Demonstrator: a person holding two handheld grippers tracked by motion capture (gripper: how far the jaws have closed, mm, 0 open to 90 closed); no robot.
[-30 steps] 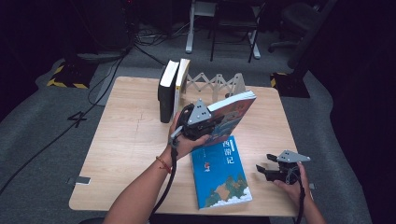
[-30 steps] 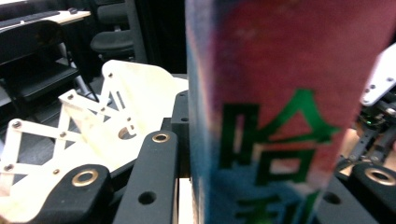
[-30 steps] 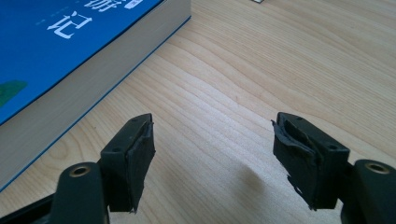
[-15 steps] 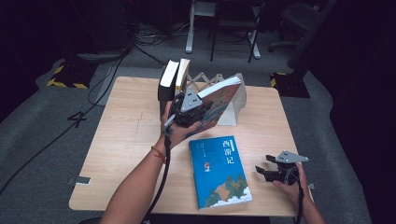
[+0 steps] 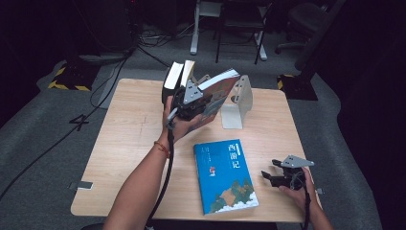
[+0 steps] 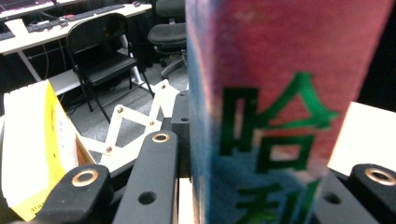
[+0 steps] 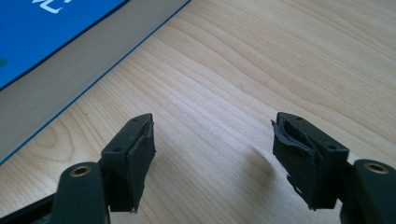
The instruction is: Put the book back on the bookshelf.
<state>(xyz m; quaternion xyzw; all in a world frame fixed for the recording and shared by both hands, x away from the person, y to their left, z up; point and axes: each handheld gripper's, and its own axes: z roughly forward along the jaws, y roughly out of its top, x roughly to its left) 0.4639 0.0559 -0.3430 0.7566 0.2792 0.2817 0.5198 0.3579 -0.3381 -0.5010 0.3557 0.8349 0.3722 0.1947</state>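
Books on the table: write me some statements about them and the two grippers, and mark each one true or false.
1. The left gripper holds a book up off the table. True.
2. The blue book stands upright in the rack. False: it lies flat on the table, cover up, near the front edge.
3. The right gripper is clamped on the blue book. False: its jaws stand apart over bare wood, with nothing between them; the blue book lies beside it.
4. Two books stand upright at the far side of the table, close to the held book. True.
5. The white bookend lies knocked flat. False: it stands upright on the table.
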